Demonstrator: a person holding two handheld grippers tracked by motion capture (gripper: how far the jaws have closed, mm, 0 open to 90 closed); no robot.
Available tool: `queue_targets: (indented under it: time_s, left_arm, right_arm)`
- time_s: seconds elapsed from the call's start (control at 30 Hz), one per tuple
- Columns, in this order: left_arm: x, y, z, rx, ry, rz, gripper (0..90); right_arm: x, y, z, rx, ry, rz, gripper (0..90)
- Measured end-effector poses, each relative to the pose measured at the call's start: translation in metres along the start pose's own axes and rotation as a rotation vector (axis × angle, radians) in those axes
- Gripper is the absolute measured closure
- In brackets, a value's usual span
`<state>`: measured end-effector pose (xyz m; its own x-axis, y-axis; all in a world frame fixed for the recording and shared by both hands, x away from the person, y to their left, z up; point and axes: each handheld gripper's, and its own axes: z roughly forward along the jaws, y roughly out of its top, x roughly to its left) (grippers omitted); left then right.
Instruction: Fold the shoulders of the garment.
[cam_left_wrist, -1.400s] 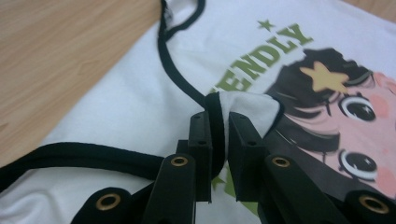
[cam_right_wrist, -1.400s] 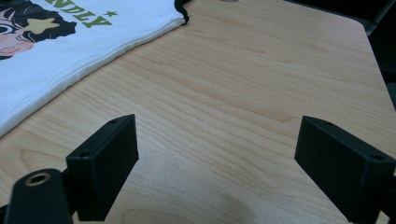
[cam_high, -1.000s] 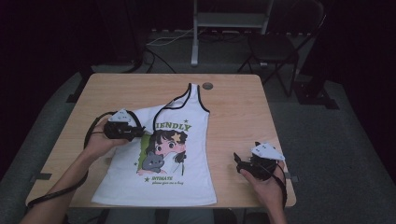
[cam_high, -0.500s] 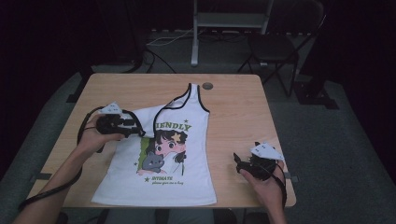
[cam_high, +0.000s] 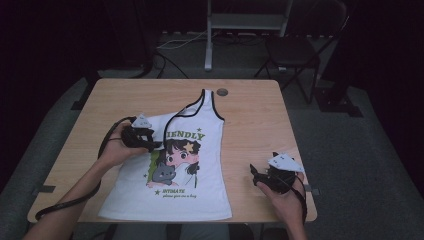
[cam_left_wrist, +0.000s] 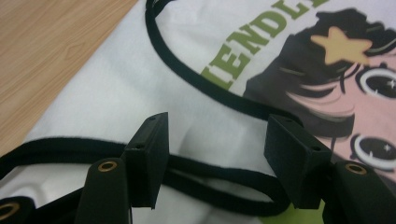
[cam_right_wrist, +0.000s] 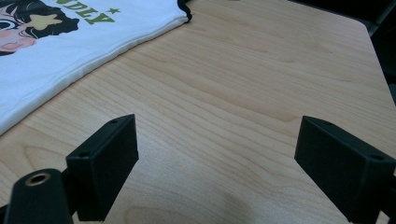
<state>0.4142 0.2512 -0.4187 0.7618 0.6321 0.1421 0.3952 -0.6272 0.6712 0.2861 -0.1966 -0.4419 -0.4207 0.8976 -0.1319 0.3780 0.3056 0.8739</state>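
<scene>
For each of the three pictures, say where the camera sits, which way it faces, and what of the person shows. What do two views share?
High view: above the person's side, looking forward and down on the table; both forearms, left gripper, right gripper.
Left gripper view: behind open jaws over the tank top.
Right gripper view: behind open jaws, facing bare wood.
Shared: the tank top's printed cartoon face.

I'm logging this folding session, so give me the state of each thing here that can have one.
tank top: lying print side up on the table, one upper corner folded inward.
left gripper: open, jaws either side of the top's black-edged strap.
right gripper: open, over bare wood, apart from the top.
table: bare wood beside the top.
</scene>
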Motion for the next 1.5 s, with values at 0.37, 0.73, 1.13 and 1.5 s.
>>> queue_targets:
  time_s: [0.37,0.73,1.13,1.5]
  left_arm:
    - [-0.006,-0.005,-0.002,-0.003,0.011,0.017,39.5]
    - [-0.01,-0.011,-0.004,0.004,0.019,0.025,39.6]
    - [-0.007,-0.012,-0.028,-0.063,0.029,-0.055,30.2]
    - [-0.007,-0.018,-0.042,-0.096,0.04,-0.085,26.6]
  right_arm:
    - [0.0,0.0,0.0,0.002,0.0,0.003,12.7]
    - [0.001,0.0,0.0,0.005,0.0,0.002,12.8]
    - [0.001,0.0,0.0,0.01,-0.002,-0.004,12.7]
    - [0.001,0.0,0.001,0.011,-0.001,-0.003,12.8]
